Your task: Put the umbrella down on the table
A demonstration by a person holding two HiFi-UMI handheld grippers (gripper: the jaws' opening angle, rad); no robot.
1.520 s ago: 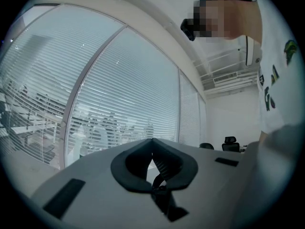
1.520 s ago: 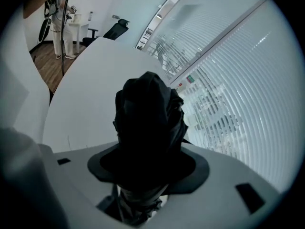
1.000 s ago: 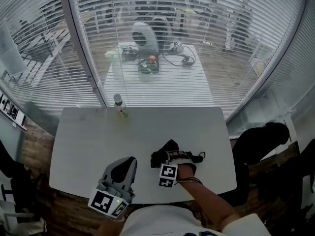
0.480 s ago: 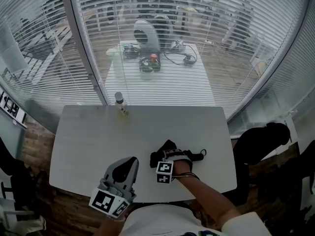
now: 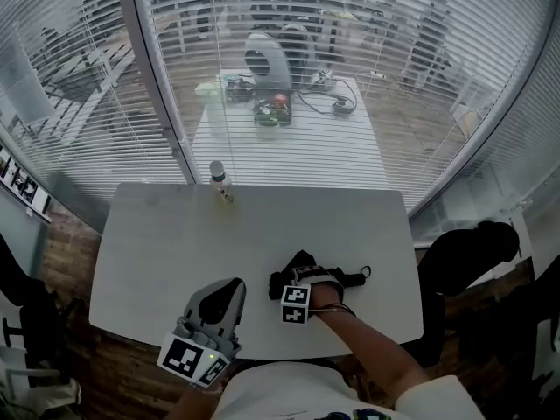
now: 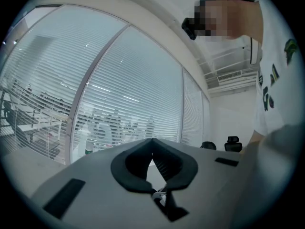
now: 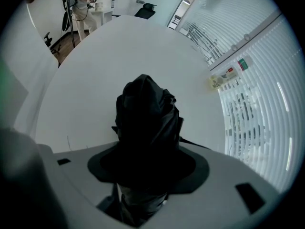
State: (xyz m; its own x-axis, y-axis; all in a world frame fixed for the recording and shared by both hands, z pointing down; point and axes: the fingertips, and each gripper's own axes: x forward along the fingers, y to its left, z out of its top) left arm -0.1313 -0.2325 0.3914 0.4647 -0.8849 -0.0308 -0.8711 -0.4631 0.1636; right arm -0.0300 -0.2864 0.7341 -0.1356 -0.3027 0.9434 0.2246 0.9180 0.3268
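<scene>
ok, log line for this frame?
right tool: shut on umbrella, pointing down over table | left tool: shut, empty | release: not yet

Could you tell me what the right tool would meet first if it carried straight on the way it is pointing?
Probably the white table: the right tool, shut on the folded black umbrella, points steeply down at it, umbrella leading.

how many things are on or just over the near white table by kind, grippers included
umbrella: 1
bottle: 1
grippers: 2 (left gripper, right gripper)
total: 4
</scene>
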